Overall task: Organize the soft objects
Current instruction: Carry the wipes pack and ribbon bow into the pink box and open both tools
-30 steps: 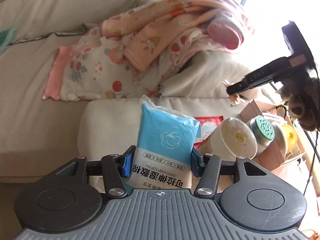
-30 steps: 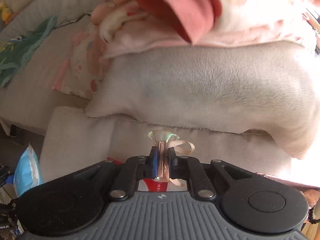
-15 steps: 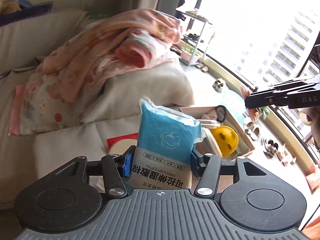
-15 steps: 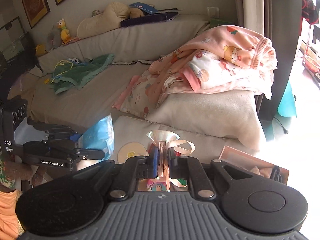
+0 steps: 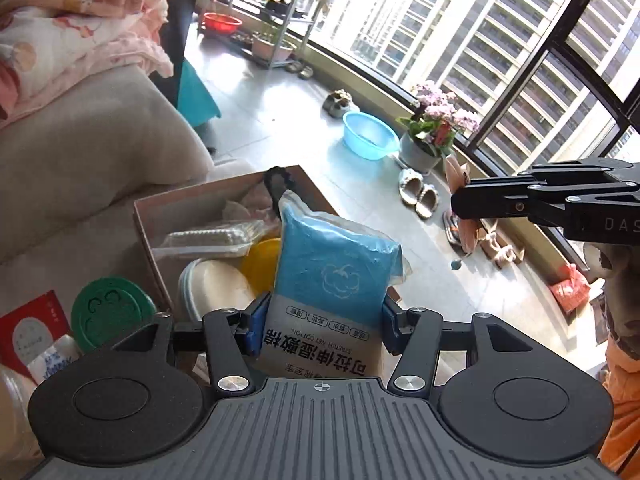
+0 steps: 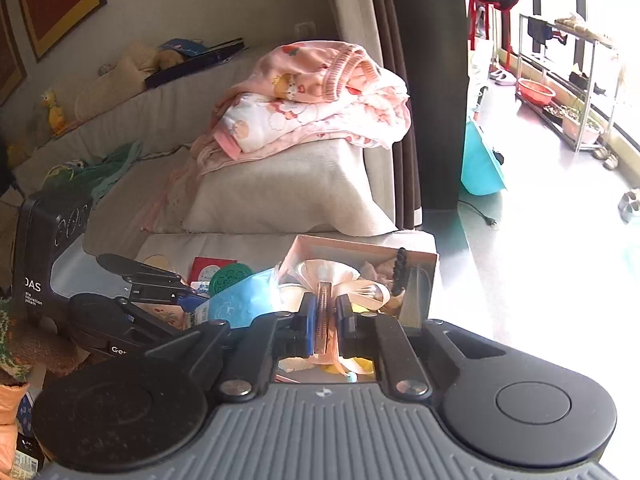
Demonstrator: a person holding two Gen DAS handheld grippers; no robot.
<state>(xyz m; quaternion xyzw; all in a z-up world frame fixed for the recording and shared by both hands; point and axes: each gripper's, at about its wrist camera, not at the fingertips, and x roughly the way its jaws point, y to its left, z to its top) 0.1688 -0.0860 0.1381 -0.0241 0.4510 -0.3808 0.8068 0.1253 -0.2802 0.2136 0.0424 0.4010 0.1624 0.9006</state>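
The blue packet's (image 5: pixel 336 276) lower end is hidden behind the left tongs' (image 5: pixel 322 330) housing. The cardboard box's (image 6: pixel 360 245) contents are largely covered (by the ribbon bundle (image 6: pixel 326 280)). Its far items are too small to identify.

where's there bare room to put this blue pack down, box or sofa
The cardboard box is crowded: cotton swab bag, yellow ball and round white tub fill it. Left of it, the green lid and red packet take the cushion edge. Bare sofa seat lies between the cream pillow and green cloth. The left tool holds the blue pack.
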